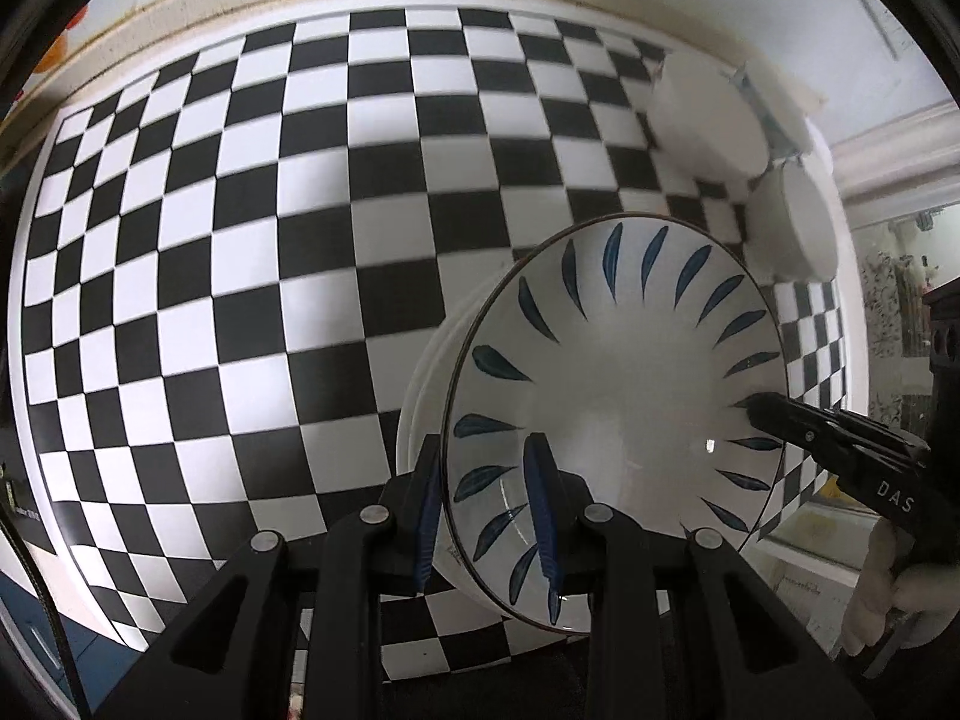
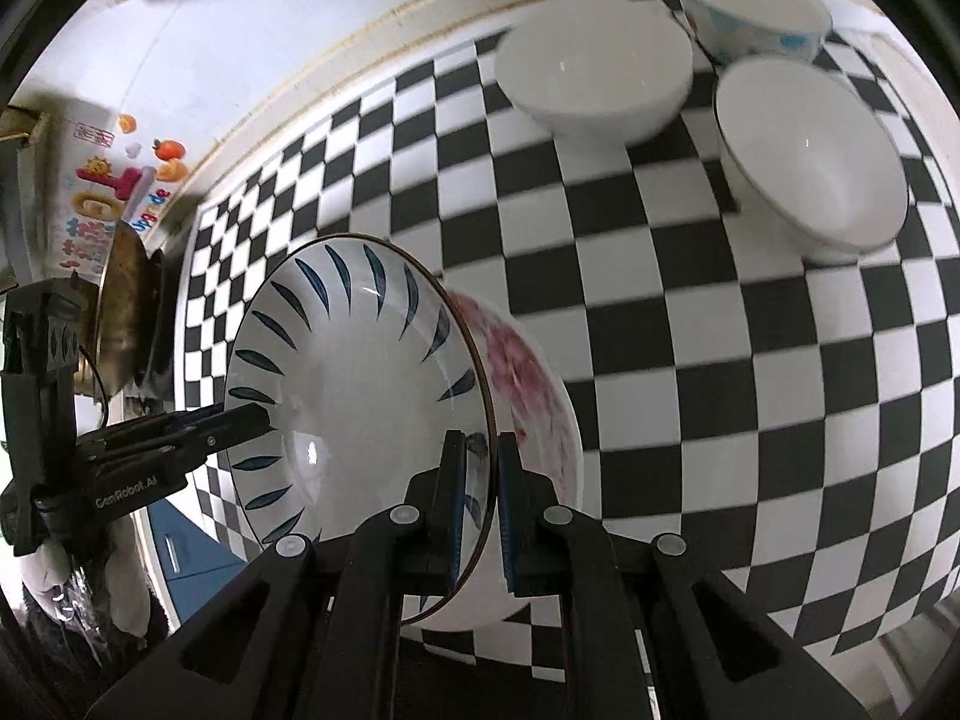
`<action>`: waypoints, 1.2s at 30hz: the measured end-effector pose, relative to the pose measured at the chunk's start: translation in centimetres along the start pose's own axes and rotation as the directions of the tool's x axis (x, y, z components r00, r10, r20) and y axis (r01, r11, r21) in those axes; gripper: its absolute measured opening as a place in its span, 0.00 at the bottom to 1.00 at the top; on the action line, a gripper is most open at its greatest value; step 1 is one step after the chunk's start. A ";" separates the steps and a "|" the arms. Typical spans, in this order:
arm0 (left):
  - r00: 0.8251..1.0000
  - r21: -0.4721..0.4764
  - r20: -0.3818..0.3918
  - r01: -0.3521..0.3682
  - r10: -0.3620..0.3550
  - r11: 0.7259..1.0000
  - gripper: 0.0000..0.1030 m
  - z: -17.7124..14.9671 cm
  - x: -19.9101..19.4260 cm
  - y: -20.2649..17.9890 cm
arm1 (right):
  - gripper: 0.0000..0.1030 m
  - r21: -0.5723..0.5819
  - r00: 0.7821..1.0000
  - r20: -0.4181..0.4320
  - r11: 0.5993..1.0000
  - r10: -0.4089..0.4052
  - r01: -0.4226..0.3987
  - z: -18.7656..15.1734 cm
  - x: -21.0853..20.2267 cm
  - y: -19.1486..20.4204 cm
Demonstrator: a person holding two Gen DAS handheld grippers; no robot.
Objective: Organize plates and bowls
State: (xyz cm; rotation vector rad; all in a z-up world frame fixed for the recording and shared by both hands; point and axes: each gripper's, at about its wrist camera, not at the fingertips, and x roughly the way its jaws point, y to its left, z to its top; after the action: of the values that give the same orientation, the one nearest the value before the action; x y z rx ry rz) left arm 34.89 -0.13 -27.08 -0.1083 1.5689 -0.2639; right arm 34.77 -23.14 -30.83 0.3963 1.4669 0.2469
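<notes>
Left gripper (image 1: 487, 516) pinches the near rim of the blue-leaf bowl (image 1: 618, 372); right gripper (image 2: 478, 510) pinches the opposite rim, pink-patterned underside toward its right. Bowl is tilted above the checkered table (image 2: 690, 360). Three bowls (image 2: 594, 69) stand ahead of the right gripper

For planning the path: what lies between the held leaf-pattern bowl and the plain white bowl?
Only bare checkered table between leaf-pattern bowl and plain white bowl, in the right wrist view.
</notes>
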 end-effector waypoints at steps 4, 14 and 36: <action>1.000 0.000 -0.019 -0.012 0.012 1.000 0.23 -0.3 1.0 -0.1 | 0.11 0.004 1.000 -0.021 1.000 -0.007 0.007 -0.7 1.1 -0.7; 0.998 -0.018 -0.048 -0.032 0.031 0.999 0.23 -1.1 2.7 -0.3 | 0.11 0.001 0.998 -0.054 1.000 -0.017 0.017 -0.6 2.5 -1.3; 0.996 -0.145 -0.012 -0.087 0.086 0.986 0.23 -3.0 3.0 0.0 | 0.13 -0.090 0.993 -0.117 0.996 -0.018 0.008 0.6 4.1 -1.0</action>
State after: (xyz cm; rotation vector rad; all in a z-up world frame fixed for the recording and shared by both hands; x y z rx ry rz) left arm 31.85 -0.49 -30.01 -0.1524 1.5938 -0.0817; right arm 35.68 -22.50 -34.97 0.3034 1.5678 0.3293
